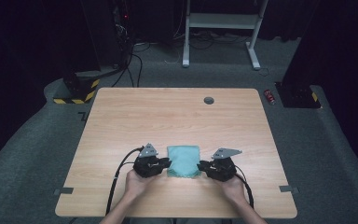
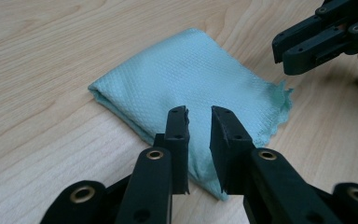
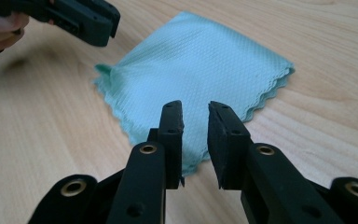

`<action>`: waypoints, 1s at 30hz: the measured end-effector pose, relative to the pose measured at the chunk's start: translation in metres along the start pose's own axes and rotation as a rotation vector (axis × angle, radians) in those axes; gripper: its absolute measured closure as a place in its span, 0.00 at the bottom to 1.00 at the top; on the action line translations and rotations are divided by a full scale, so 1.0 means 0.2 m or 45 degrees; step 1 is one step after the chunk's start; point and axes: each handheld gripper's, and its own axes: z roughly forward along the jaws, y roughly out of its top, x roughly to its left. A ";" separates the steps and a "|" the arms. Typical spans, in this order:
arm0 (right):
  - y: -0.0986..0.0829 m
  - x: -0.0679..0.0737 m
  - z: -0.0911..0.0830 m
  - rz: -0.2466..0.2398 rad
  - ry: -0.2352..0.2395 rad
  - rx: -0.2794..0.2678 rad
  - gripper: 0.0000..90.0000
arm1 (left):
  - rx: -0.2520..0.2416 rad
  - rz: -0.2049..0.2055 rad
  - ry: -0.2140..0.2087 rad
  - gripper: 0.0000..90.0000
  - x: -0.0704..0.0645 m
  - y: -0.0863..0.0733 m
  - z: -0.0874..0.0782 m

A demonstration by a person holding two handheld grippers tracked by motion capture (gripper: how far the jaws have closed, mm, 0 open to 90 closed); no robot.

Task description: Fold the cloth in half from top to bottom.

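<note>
A folded teal cloth [image 1: 183, 161] lies flat on the wooden table [image 1: 168, 116], near its front edge. My left gripper [image 1: 166, 163] sits at the cloth's left edge and my right gripper [image 1: 201, 165] at its right edge, pointing at each other. In the left gripper view the left gripper [image 2: 199, 116] stands open by a narrow gap over the near edge of the cloth [image 2: 186, 79], with nothing pinched; the right gripper [image 2: 317, 37] hovers at the far corner. In the right gripper view the right gripper [image 3: 196, 112] is open the same way over the scalloped edge of the cloth [image 3: 200, 70].
A round grey grommet [image 1: 209, 100] sits in the table's far side. Cables trail from both grippers toward the front edge. On the floor beyond are a red can [image 1: 269, 96], a white desk frame [image 1: 221, 28] and a black-and-yellow striped base [image 1: 77, 95].
</note>
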 end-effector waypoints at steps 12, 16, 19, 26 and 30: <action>0.04 0.03 0.10 -0.007 -0.058 0.088 0.85 | 0.087 0.032 0.063 0.69 -0.04 0.01 0.09; 0.01 0.05 0.09 -0.024 -0.066 0.108 0.84 | 0.102 0.058 0.074 0.67 -0.06 -0.01 0.08; 0.00 0.06 0.08 -0.044 -0.074 0.117 0.83 | 0.111 0.061 0.070 0.66 -0.07 -0.03 0.07; -0.03 0.05 0.06 -0.054 -0.079 0.124 0.80 | 0.123 0.079 0.070 0.65 -0.07 -0.08 0.05; -0.05 0.06 0.05 -0.072 -0.085 0.127 0.78 | 0.127 0.095 0.081 0.64 -0.08 -0.10 0.03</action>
